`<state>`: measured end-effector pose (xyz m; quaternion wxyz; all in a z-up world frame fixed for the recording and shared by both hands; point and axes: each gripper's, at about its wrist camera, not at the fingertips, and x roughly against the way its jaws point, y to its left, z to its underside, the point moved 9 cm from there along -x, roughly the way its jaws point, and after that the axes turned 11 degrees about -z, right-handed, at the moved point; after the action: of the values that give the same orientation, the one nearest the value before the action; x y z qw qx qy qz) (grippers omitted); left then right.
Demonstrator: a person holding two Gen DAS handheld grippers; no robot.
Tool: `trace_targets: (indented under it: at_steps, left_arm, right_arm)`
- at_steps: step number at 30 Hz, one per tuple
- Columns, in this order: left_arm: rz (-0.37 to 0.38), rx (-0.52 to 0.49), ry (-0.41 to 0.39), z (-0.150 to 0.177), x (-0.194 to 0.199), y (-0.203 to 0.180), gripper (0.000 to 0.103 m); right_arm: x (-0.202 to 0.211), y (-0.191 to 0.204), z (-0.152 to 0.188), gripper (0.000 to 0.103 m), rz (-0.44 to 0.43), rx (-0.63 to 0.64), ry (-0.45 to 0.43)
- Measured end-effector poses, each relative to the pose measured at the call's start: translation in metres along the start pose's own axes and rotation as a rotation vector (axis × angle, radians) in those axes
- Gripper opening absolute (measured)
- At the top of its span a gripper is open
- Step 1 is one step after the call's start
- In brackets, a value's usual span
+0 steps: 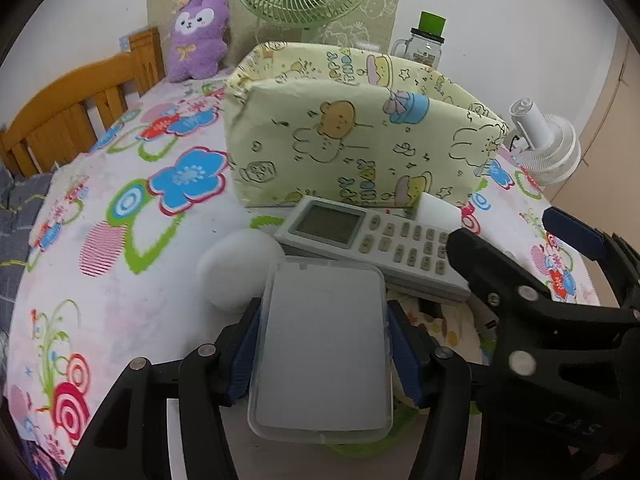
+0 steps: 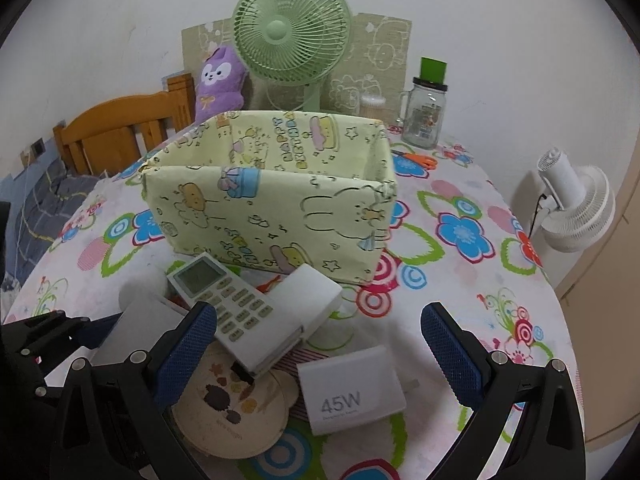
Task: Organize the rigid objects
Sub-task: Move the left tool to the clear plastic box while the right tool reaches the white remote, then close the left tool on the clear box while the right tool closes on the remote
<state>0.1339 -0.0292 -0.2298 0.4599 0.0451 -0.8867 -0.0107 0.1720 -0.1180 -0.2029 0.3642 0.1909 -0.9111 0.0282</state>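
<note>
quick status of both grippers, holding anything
left gripper: closed on the clear plastic case
right gripper: open, holding nothing, over the white 45W charger

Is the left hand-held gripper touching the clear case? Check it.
Touching. The left wrist view shows the left hand-held gripper with both blue pads flush against the long sides of the clear case, no gap showing.

tongs (image 2: pixel 316 350): black frame | blue textured pads (image 2: pixel 450 354) | silver rivets (image 2: pixel 139 357)
</note>
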Motion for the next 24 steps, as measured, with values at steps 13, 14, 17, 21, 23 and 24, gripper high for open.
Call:
trace_targets:
  at_steps: [13,14,17,21,23,24]
  left_arm:
    - [-0.073,0.01,-0.008,-0.006,-0.009,0.035,0.061]
    - [-0.07,0.008,-0.008,-0.006,-0.01,0.034,0.061]
    - [-0.057,0.004,-0.006,-0.007,-0.011,0.033,0.061]
    - [-0.043,-0.004,0.012,-0.008,-0.016,0.03,0.061]
    - [-0.047,-0.012,0.02,-0.007,-0.019,0.03,0.061]
    - [-0.049,-0.017,0.017,-0.007,-0.02,0.029,0.061]
  right_arm:
    - [-0.037,0.033,-0.012,0.103,-0.078,0.076,0.061]
    - [-0.039,0.034,-0.013,0.102,-0.085,0.077,0.064]
    - [-0.048,0.038,-0.014,0.097,-0.114,0.084,0.086]
    - [-0.061,0.042,-0.013,0.094,-0.145,0.089,0.124]
    - [-0.066,0.043,-0.008,0.092,-0.164,0.08,0.15]
    - [-0.067,0.043,-0.008,0.092,-0.166,0.078,0.149]
